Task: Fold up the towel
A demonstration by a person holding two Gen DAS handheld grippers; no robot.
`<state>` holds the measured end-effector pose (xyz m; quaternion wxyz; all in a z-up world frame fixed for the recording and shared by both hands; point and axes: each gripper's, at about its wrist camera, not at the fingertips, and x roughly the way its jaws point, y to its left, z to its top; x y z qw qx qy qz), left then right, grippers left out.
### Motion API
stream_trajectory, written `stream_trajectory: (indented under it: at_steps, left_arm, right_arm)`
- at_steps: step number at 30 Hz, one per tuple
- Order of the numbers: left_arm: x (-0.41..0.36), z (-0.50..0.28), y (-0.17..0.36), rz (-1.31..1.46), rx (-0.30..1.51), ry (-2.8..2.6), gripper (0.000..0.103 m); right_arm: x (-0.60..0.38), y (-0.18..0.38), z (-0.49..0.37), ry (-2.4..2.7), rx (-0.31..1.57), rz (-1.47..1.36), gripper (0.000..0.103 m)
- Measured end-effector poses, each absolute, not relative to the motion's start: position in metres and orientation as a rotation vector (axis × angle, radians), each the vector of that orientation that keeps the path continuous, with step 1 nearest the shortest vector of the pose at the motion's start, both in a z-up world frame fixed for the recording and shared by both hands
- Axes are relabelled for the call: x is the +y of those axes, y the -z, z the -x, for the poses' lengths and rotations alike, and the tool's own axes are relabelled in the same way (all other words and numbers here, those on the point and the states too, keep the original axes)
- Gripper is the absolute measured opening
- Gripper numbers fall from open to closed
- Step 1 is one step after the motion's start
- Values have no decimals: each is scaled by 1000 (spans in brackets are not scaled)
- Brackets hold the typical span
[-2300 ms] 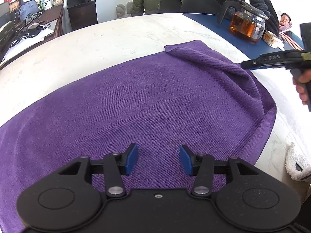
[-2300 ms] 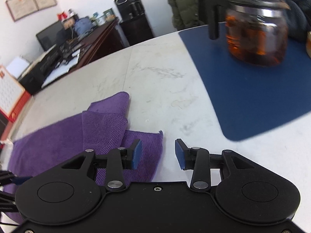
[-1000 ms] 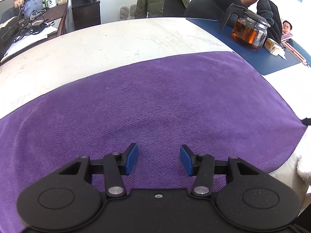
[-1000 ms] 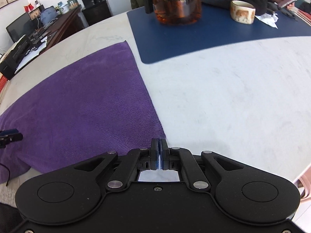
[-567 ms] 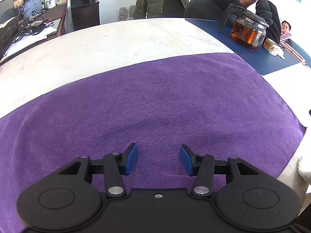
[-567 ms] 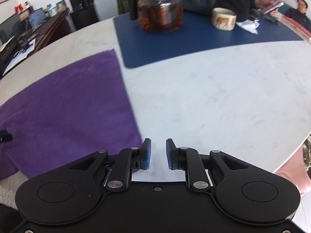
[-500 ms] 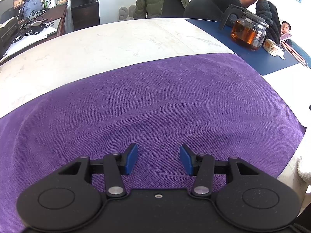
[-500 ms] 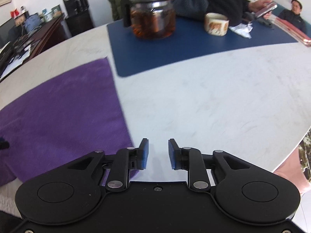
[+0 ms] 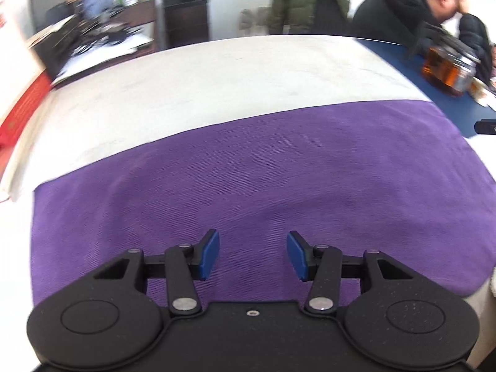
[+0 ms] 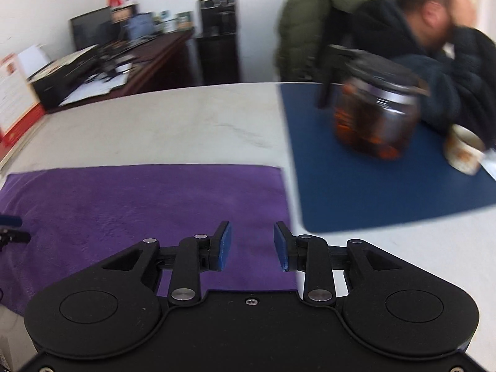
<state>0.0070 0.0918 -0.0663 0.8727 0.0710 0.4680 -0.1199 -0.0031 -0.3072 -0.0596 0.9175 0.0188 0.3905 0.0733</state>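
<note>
With the towel (image 9: pixel 279 167) flat on the tabletop (image 9: pixel 217 74), the unclenched left gripper (image 9: pixel 252 255) and right gripper (image 10: pixel 251 245) look ready to pinch its near edge for the first fold.

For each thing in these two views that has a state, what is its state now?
purple towel: spread flat on the table, not folded.
left tongs: open, empty, over the towel.
right tongs: open, empty, over the towel's right edge.
glass teapot: upright on the blue mat, lid on, holds dark tea.
cup: upright on the mat.
</note>
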Motion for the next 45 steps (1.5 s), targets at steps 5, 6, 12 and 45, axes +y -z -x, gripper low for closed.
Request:
stream_trajectory:
  at_steps: [5,6,12,45]
  left_arm:
    - [111,-11,72,-128,1016,198,46]
    - [114,-11,72,-123,1017,199,46]
    - [126,-14,71,-97,1021,210,46]
    - [101,77,73,-135,1059,404,46]
  right_arm:
    - [-283,82,-34,-209,861,5,30]
    - [-280,86,-40,-214,871,20,30]
    - [-265,101,-66,-239,903,78,30]
    - [-210,90,24,-440,892,211,33]
